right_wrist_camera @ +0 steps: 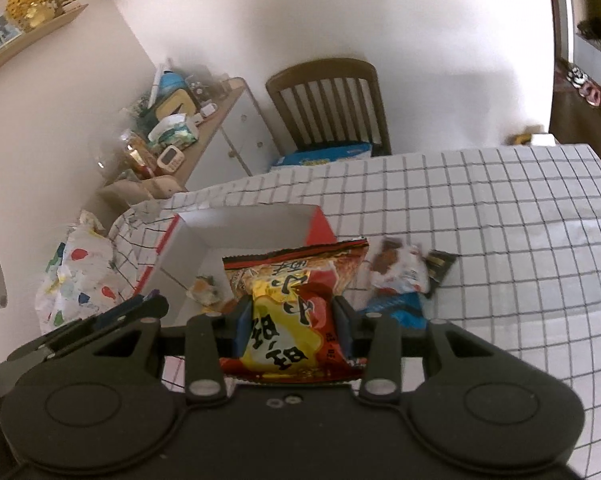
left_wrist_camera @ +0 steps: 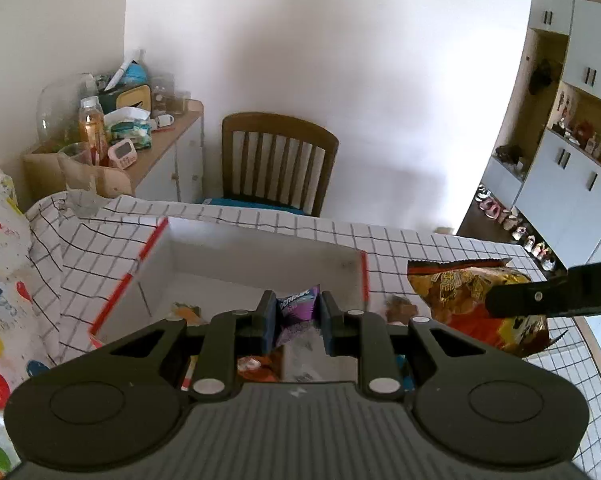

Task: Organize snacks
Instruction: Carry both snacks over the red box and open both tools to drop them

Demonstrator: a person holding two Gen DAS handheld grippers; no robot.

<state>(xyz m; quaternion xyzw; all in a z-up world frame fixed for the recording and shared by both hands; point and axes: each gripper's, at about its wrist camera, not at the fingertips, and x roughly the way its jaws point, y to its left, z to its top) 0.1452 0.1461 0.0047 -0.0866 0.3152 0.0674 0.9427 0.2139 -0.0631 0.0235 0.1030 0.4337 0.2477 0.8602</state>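
Left tongs point(left_wrist_camera: 298, 322) are pinched narrow on a small purple snack packet point(left_wrist_camera: 296, 312), low in the middle of the left view, right over the open white box point(left_wrist_camera: 260, 256) with red edges. Right tongs point(right_wrist_camera: 294, 326) are clamped on a red and yellow chip bag point(right_wrist_camera: 296, 304), bottom centre of the right view, over the box's right end. A couple more snack packs point(right_wrist_camera: 404, 276) lie on the checked tabletop point(right_wrist_camera: 500, 240) just right of the box. Wooden chair point(right_wrist_camera: 328, 104) sits behind.

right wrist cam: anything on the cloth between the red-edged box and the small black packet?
Yes, in the right wrist view: a white-and-brown snack packet lies between box and black packet.
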